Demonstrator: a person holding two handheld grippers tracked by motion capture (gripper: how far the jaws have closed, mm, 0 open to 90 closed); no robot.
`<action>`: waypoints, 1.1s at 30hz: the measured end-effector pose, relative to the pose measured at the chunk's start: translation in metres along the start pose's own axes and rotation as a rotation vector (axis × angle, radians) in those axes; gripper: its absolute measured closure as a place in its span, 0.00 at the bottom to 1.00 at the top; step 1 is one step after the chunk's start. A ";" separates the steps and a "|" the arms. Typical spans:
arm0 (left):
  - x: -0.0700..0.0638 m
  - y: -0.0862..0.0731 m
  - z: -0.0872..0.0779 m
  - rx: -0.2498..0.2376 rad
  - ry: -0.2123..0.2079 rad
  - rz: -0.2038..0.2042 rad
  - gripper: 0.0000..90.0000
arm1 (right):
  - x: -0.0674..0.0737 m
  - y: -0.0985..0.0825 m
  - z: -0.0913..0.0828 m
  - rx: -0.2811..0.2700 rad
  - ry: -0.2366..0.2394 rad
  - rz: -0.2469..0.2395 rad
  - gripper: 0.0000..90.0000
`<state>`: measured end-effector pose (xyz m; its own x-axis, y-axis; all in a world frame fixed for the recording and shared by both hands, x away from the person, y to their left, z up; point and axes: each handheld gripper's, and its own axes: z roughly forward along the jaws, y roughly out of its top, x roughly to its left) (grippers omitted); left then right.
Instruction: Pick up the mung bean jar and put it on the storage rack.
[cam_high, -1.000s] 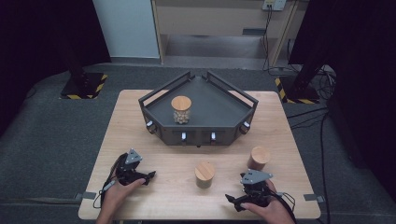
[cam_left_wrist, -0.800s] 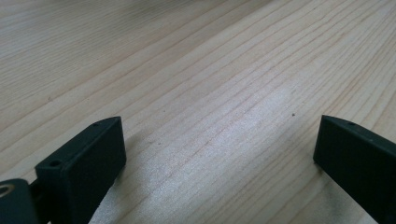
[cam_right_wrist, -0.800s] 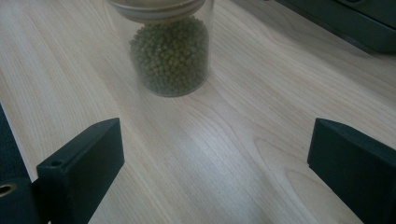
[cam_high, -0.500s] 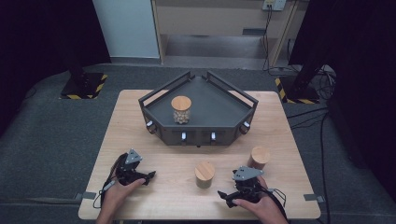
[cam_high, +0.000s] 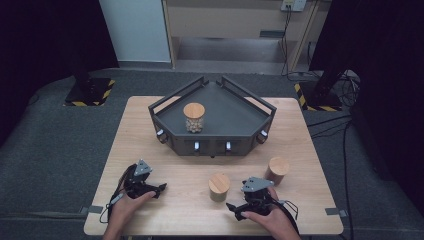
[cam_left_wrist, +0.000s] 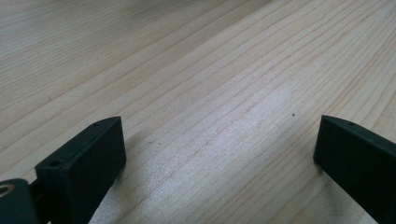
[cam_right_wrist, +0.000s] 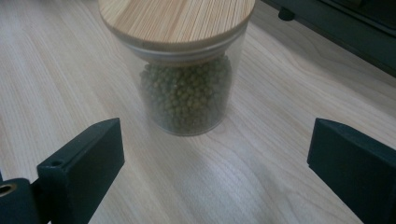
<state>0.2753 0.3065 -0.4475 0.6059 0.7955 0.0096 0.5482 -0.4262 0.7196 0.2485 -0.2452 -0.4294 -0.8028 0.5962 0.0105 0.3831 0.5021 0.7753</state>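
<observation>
High view first: the wooden table (cam_high: 150, 125) carries a dark angular tray (cam_high: 235, 117) at its far middle, and inside that tray, toward its left side, stands 1 glass jar with a wooden lid (cam_high: 194, 117) holding something pale. On the bare wood nearer me are 2 more lidded jars: the middle jar (cam_high: 219, 187) sits in front of the tray, and the right-hand jar (cam_high: 277, 170) stands a little farther back and to the right, apart from it. My left gripper (cam_high: 159, 189) rests low at the near left of the table, held in my left hand (cam_high: 125, 204), well apart from every jar. My right gripper (cam_high: 234, 207) sits at the near right in my right hand (cam_high: 265, 217), just beside the middle jar and pointing roughly toward it. Left gripper view has both black jaws spread wide over plain wood grain (cam_left_wrist: 210, 93), with nothing between them. Right gripper view has the jaws equally wide apart, and ahead of them, centred between the two but not yet inside the gap, stands the middle jar (cam_right_wrist: 187, 88) (small green round seeds fill its lower part, under the pale striped lid). Behind it at the upper right runs the tray's dark edge (cam_right_wrist: 336, 28). Nothing lies between my right jaws and that jar.
</observation>
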 end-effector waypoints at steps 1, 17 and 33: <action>0.000 0.000 0.000 0.000 0.000 0.000 0.01 | 0.000 0.001 0.001 -0.002 0.000 0.002 0.05; 0.000 0.000 0.000 0.001 0.000 0.001 0.01 | 0.004 -0.001 0.016 -0.035 0.020 -0.011 0.06; 0.000 0.000 0.000 0.001 -0.001 0.001 0.01 | 0.010 0.003 0.036 -0.055 0.032 0.009 0.14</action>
<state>0.2757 0.3066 -0.4474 0.6069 0.7948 0.0098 0.5481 -0.4274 0.7189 0.2584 -0.2151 -0.4495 -0.8142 0.5793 0.0372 0.3652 0.4613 0.8086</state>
